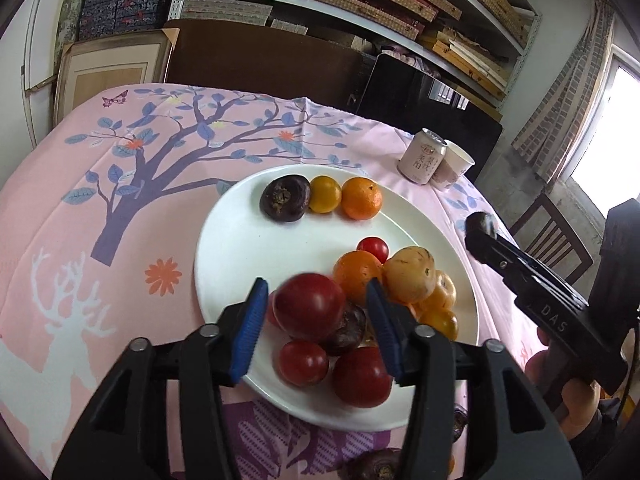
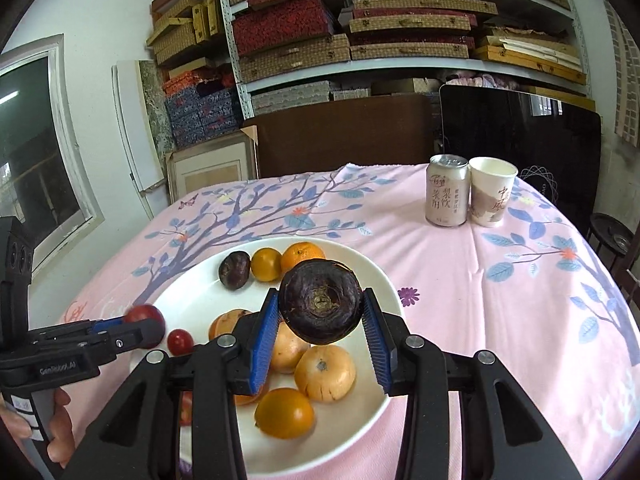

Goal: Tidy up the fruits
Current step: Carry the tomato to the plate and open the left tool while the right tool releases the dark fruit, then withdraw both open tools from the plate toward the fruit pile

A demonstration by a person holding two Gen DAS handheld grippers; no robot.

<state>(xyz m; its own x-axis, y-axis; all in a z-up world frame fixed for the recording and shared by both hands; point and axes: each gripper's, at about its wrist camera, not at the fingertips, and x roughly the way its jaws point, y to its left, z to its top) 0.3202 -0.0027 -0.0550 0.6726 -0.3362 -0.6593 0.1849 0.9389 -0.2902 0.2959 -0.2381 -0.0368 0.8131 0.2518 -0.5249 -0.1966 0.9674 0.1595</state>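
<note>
Our left tool (image 1: 316, 312) stands released over the plate (image 1: 232, 240), a red tomato (image 1: 310, 306) between its blue pads but clear of both. The plate sits on the pink surface (image 1: 80, 208), with a dark fruit, a yellow one and an orange in a row at its far rim and a heap of fruit nearer us. Our right tool (image 2: 320, 332) grasps a dark chestnut (image 2: 320, 306) above the plate's right side. Beyond, a can (image 2: 446, 192) touches a cup (image 2: 492, 192).

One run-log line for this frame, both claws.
left claw: open, red tomato loose between jaws | right claw: shut on dark purple fruit | both over white plate
</note>
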